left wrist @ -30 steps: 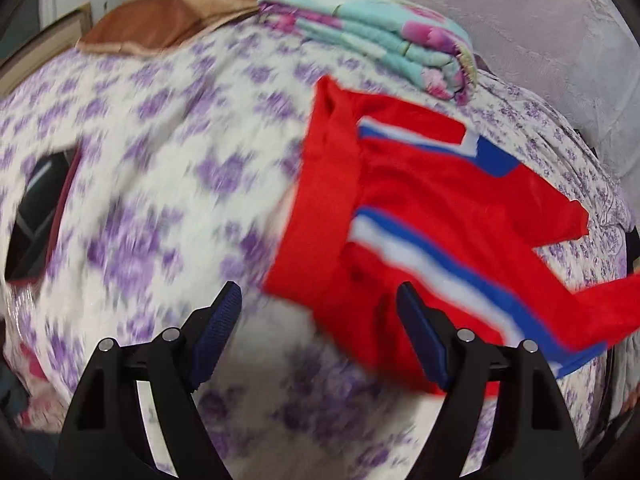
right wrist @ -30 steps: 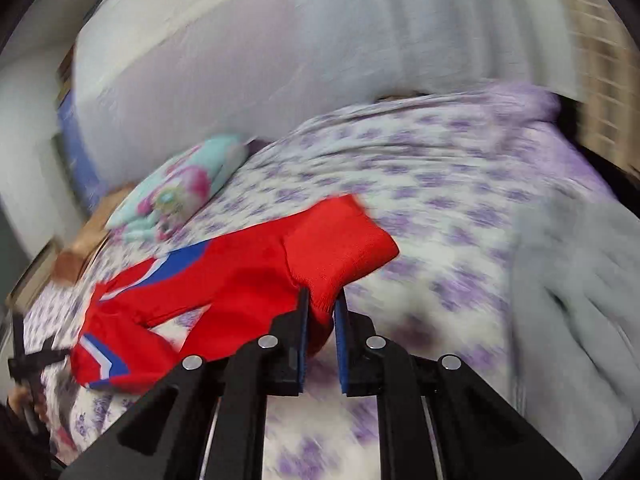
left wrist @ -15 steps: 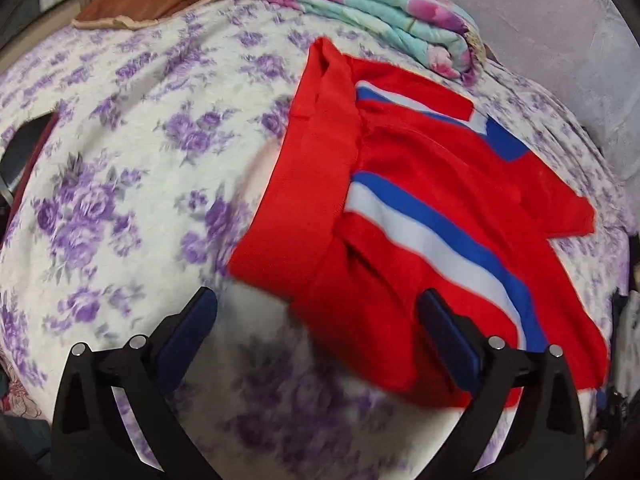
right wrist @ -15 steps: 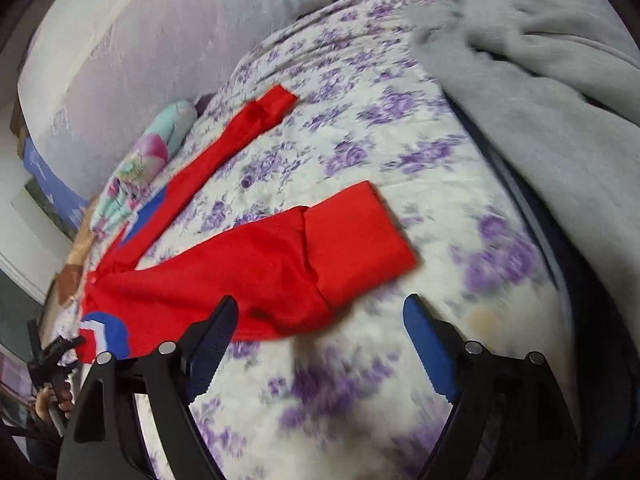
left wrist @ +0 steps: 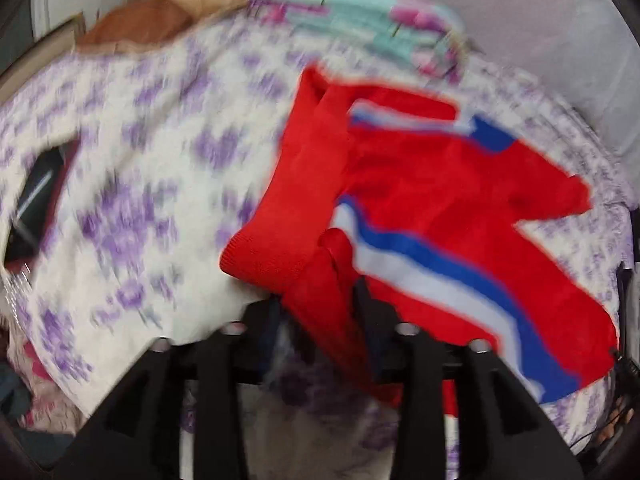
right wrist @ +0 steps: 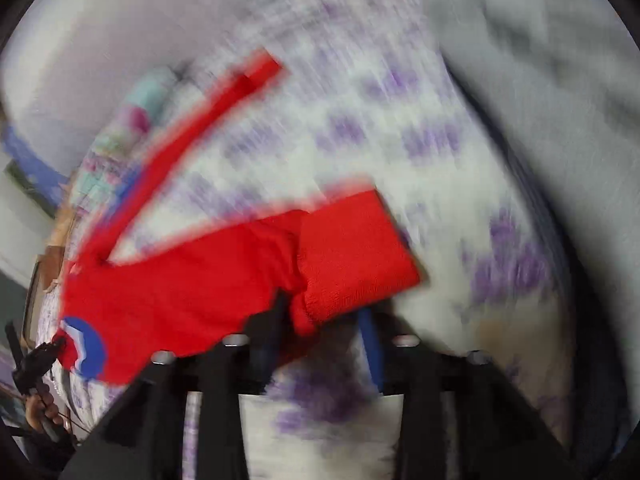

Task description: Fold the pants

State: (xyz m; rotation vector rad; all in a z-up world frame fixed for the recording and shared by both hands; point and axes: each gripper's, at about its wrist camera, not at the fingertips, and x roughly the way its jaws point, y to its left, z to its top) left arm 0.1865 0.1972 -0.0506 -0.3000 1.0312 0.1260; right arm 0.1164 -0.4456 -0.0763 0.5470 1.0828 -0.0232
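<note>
Bare floral sheet [left wrist: 132,184] left of pants [left wrist: 420,200], folded blanket [left wrist: 360,24] behind

Whole left wrist view: smeared by motion blur; the flower print of the bedsheet [left wrist: 132,184] reads only as purple smudges.
Left gripper [left wrist: 320,312]: fingertips covered by red cloth of the pants [left wrist: 420,200], so the gap between them cannot be told.
Folded blanket [left wrist: 360,20]: pattern too blurred to read.
Dark object [left wrist: 36,196] at the left edge: cut off, unidentifiable.
Right gripper [right wrist: 320,320]: fingertips partly behind the pants' cuff [right wrist: 356,256]; whether they clamp it is unclear.
Far pant leg [right wrist: 208,112]: streaked, edges indistinct.
Grey blanket [right wrist: 540,60]: cut by the frame, folds blurred.
</note>
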